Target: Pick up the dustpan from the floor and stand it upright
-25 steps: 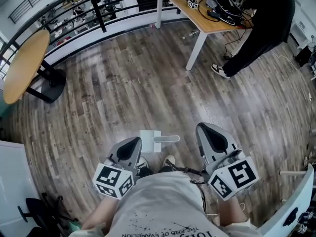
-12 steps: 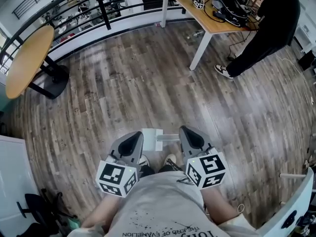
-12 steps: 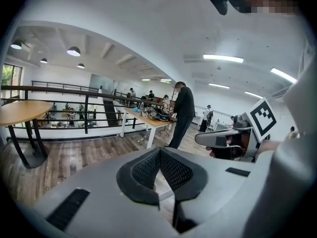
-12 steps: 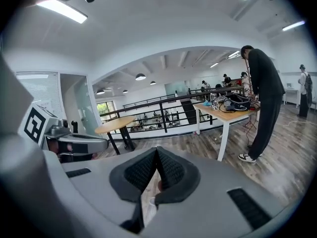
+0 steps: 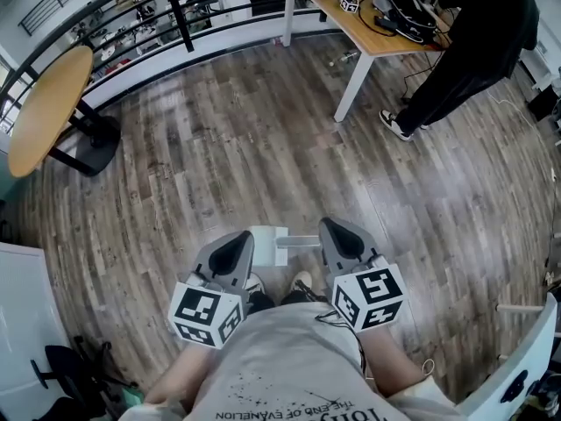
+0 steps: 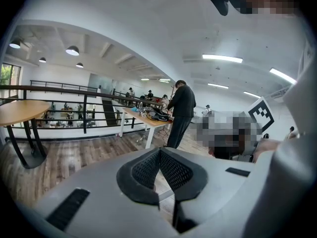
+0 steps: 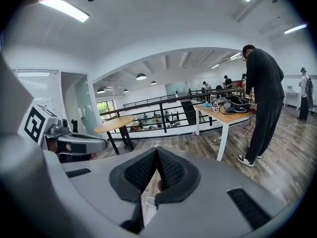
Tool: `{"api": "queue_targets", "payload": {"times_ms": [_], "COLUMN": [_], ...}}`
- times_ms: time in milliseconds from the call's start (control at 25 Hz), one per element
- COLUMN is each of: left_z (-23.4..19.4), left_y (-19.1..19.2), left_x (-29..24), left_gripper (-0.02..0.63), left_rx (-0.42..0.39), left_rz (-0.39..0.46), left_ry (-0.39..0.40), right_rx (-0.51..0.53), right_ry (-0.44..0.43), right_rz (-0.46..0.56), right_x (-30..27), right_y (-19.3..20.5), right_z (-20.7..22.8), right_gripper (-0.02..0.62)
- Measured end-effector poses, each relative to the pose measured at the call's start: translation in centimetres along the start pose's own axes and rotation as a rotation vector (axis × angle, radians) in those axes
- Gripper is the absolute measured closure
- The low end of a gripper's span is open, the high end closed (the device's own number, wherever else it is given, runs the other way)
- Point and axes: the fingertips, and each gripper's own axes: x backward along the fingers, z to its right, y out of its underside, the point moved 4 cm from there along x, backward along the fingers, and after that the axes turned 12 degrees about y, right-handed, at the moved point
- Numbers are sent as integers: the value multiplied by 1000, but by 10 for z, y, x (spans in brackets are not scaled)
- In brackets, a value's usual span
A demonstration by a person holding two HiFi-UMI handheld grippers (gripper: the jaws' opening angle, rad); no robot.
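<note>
A white dustpan (image 5: 266, 240) lies flat on the wood floor just ahead of my feet, its handle (image 5: 300, 242) pointing right. My left gripper (image 5: 235, 251) hovers at the pan's left side, with its jaws shut and empty. My right gripper (image 5: 337, 237) hovers over the handle's right end and hides the tip; it is also shut and empty. In the left gripper view the meshed pads (image 6: 159, 151) meet at the tip. The right gripper view shows the same closed pads (image 7: 156, 150). Neither gripper touches the pan as far as I can see.
A round wooden table (image 5: 44, 112) stands far left before a black railing (image 5: 175, 16). A white-legged desk (image 5: 368, 33) with cables is at top right, and a person in black (image 5: 478, 42) stands beside it. White furniture (image 5: 22, 323) sits near left, and a white panel (image 5: 517, 367) near right.
My right gripper dropped and swung left from wide of the dustpan to its handle end, then held still. The left gripper barely moved. The dustpan stayed flat on the floor.
</note>
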Motion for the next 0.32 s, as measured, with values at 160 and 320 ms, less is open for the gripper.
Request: {"api": "queue_targets", "payload": {"times_ms": [160,320], "left_z": [1,5], "left_y": [1,2], "left_x": [-1,-1], "left_gripper": [584,584], "left_rx": [4,6], "left_rz": [-2,-4], "left_ry": [3,2], "right_rx": [3,5], "right_ry": [1,2], "right_rz": [1,2], "right_x": [1,5], "right_y": [-1,-2], "right_z": [2,8], "right_gripper": [571,571]}}
